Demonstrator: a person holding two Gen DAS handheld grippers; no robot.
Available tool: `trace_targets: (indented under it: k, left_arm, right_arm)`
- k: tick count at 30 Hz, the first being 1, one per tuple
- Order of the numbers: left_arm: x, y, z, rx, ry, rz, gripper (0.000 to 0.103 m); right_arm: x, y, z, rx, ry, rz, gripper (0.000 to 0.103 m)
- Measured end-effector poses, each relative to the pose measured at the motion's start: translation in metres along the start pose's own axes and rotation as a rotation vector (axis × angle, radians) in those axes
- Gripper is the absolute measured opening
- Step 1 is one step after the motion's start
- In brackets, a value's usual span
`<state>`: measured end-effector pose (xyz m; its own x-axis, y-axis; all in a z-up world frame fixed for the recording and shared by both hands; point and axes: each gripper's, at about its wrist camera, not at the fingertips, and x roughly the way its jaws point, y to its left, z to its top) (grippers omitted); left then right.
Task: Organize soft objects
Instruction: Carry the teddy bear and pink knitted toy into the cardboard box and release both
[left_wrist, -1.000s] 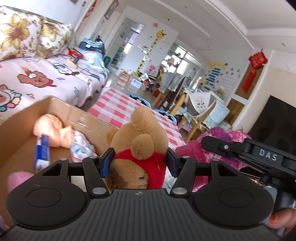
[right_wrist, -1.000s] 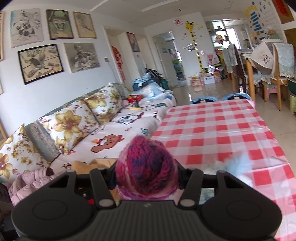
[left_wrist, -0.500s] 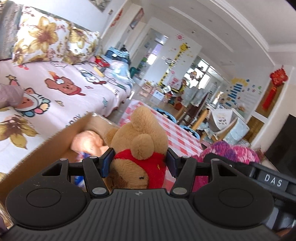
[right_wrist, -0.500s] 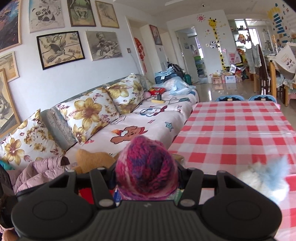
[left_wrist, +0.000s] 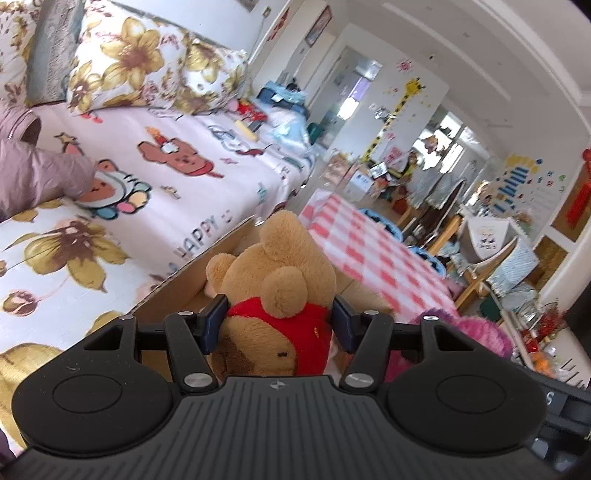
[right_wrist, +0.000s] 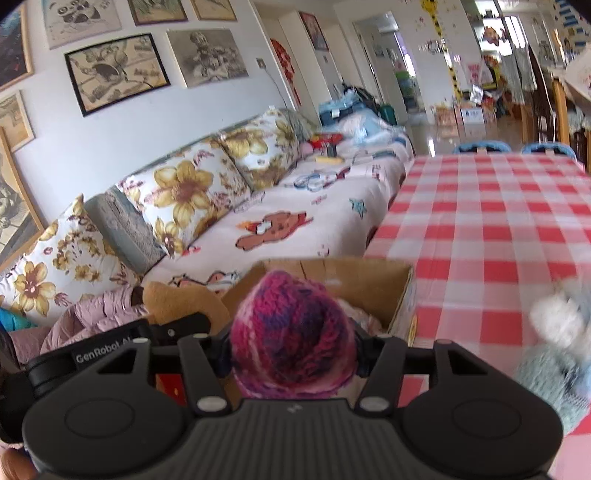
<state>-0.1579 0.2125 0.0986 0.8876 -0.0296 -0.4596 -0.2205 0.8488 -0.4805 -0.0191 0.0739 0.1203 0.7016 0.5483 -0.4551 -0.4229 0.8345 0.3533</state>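
My left gripper (left_wrist: 279, 323) is shut on a brown teddy bear in a red shirt (left_wrist: 280, 295), held upside down above the open cardboard box (left_wrist: 192, 280). My right gripper (right_wrist: 293, 350) is shut on a pink and purple knitted hat (right_wrist: 291, 332), held over the same box (right_wrist: 369, 284). The hat also shows at the right of the left wrist view (left_wrist: 476, 339), and the bear at the left of the right wrist view (right_wrist: 177, 302). The box's contents are mostly hidden behind the held toys.
The box stands at the near corner of a table with a red checked cloth (right_wrist: 480, 229). A pale blue and white fluffy toy (right_wrist: 554, 343) lies on the cloth at the right. A sofa with flowered cushions (right_wrist: 192, 188) runs along the left.
Both grippers have swung left and tilted, so more of the sofa shows. The right gripper now sits over the box. The toys inside the box have dropped out of the left view.
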Motion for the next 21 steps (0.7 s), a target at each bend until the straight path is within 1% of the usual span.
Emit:
trace_targets:
  k: [2,4,5,6,7,8,9,11,14,17,21]
  left_arm:
    - [0.001,0.000,-0.001,0.001,0.020,0.024,0.071]
    - [0.003,0.000,-0.002,-0.002,0.042,0.039,0.071]
    - [0.003,0.000,-0.002,-0.007,0.056,0.046,0.072]
    - [0.003,0.000,-0.001,-0.014,0.066,0.051,0.073]
    - [0.002,-0.001,-0.001,-0.013,0.068,0.054,0.076]
    - [0.000,-0.002,0.000,-0.009,0.062,0.056,0.084]
    - [-0.004,-0.004,0.000,-0.001,0.055,0.057,0.096]
    - [-0.010,-0.007,0.000,0.021,0.038,0.050,0.097]
    - [-0.015,-0.010,-0.002,0.037,0.035,0.046,0.097]
    - [-0.020,-0.009,-0.004,0.039,0.037,0.034,0.097]
    - [-0.026,-0.009,-0.005,0.051,0.026,0.021,0.097]
  right_arm:
    - [0.007,-0.001,-0.003,0.015,0.030,-0.001,0.060]
    - [0.010,-0.003,-0.006,0.031,0.045,-0.007,0.066]
    - [0.011,-0.003,-0.007,0.034,0.050,-0.010,0.071]
    - [0.011,-0.003,-0.006,0.033,0.050,-0.016,0.077]
    - [0.008,-0.002,-0.006,0.030,0.040,-0.027,0.080]
    - [0.006,-0.001,-0.005,0.026,0.029,-0.038,0.083]
    - [0.001,0.000,-0.003,0.020,0.013,-0.049,0.085]
    - [-0.007,0.001,-0.001,0.004,-0.016,-0.064,0.090]
    - [-0.018,0.000,0.003,-0.007,-0.062,-0.094,0.096]
    - [-0.028,-0.004,0.005,-0.009,-0.101,-0.118,0.097]
    - [-0.040,-0.011,0.006,-0.011,-0.142,-0.172,0.099]
